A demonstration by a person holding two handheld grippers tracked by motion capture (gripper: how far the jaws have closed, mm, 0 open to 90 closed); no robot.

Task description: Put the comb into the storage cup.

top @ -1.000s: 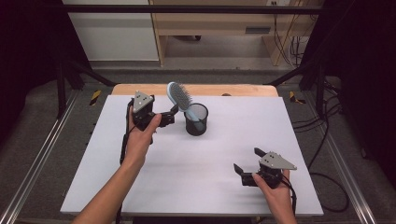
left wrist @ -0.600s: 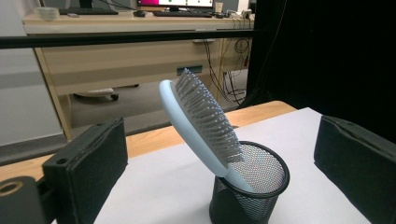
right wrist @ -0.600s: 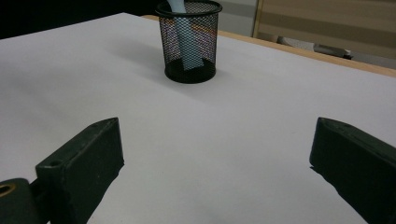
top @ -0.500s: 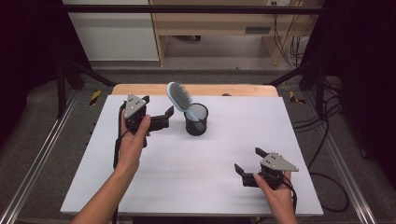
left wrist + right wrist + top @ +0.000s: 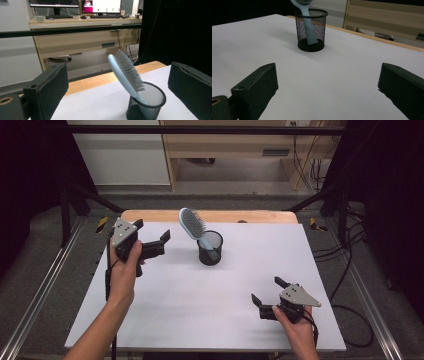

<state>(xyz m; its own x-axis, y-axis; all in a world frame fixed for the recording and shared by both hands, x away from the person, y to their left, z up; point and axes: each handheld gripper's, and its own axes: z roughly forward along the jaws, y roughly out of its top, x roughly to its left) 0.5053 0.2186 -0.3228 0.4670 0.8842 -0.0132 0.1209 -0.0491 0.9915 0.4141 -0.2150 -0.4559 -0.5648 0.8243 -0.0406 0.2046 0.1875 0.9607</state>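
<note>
A pale blue plastic hairbrush (image 5: 192, 225) is seen standing handle-down in a black wire-mesh cup (image 5: 210, 248), leaning away from it toward the left gripper (image 5: 159, 244). The placing step is judged done; only a clear retreat seems called for next. Left of the cup, the left gripper's jaws are spread wide, holding nothing. Nearer the desk (image 5: 170, 300) front edge, the right gripper (image 5: 265, 293) is likewise open and empty.
</note>
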